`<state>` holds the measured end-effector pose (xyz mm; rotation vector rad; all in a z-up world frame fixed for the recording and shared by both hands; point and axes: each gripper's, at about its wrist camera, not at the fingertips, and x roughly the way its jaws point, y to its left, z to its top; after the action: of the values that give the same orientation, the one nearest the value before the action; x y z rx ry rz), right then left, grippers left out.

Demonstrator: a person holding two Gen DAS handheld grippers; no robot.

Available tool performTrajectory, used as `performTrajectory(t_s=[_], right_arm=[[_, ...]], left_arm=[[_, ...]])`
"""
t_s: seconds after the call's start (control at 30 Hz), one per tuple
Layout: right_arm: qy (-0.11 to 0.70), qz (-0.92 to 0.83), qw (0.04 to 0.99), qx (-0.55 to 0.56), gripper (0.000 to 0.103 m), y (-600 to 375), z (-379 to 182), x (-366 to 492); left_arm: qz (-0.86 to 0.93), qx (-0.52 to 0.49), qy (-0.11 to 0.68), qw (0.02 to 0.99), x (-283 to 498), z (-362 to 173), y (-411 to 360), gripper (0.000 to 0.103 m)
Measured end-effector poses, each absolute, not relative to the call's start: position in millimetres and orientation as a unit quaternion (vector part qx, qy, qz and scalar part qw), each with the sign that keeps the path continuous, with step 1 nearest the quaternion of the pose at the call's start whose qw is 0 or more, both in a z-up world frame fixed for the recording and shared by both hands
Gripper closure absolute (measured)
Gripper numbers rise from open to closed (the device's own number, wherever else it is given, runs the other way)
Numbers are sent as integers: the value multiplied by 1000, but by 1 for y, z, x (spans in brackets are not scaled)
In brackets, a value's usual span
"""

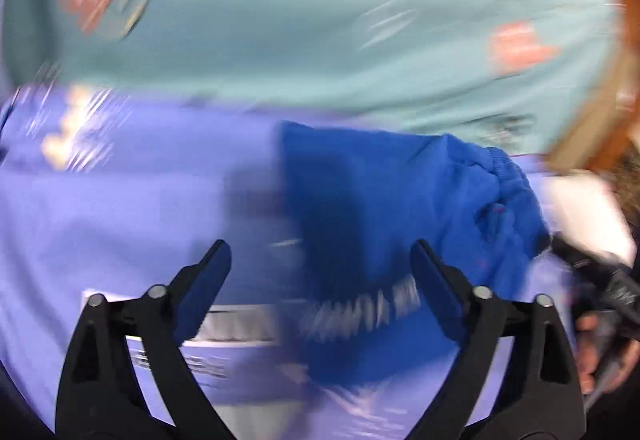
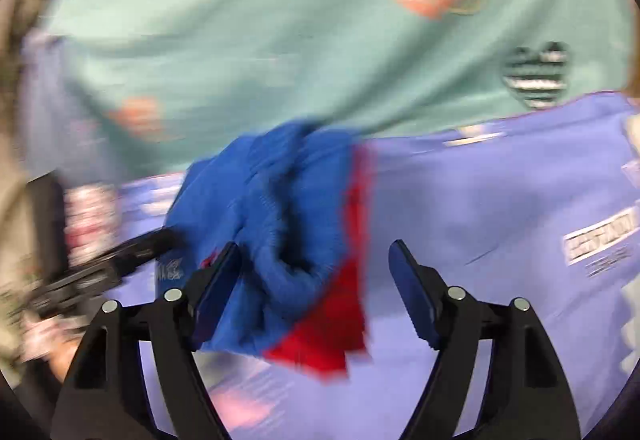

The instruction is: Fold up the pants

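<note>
The blue pants [image 1: 384, 200] lie bunched on a lilac cloth, with a red part [image 2: 340, 324] showing in the right wrist view, where the blue bulk [image 2: 280, 208] sits between and beyond the fingers. My left gripper [image 1: 320, 260] is open and empty, just above the pants' near edge. My right gripper [image 2: 314, 260] is open, its left finger [image 2: 216, 280] touching or just over the pants. Both views are blurred by motion.
A lilac printed cloth [image 1: 100, 220] covers the near surface; a mint cloth with orange hearts [image 1: 300, 20] lies beyond. The other gripper [image 2: 100, 268] and a hand [image 1: 600, 352] show at the frame sides. A wooden edge [image 1: 592, 128] is at far right.
</note>
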<state>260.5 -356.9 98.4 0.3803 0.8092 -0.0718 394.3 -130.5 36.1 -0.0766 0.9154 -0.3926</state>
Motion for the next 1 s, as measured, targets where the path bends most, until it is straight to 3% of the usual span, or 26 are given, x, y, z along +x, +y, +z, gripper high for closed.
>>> performTrajectory(t_s=[0.17,0.33,0.47,0.57,0.8,1.0], right_arm=[[407,-40,892,191,27,-364,69,230],[387,-46,916,90,26,-313,91,111],[338,-100,936,7,12,-273,98,13],[308,-119,944,7,10,-261,88,-34],[279,-129,951,-11,6,-257,68,-86],[274,-117,954,-10,1,-267,59,-95]], left_arm=[[-170,-25,409,896,341,28,-80,17],[-172,-1,363,916,215,48,-56,2],[-177,11,328,928,103,49,-62,2],[-178,17,301,936,45,40,-68,2],[-118,52,257,958,-8,17,-57,2],[-90,32,251,963,-4,14,-30,2]])
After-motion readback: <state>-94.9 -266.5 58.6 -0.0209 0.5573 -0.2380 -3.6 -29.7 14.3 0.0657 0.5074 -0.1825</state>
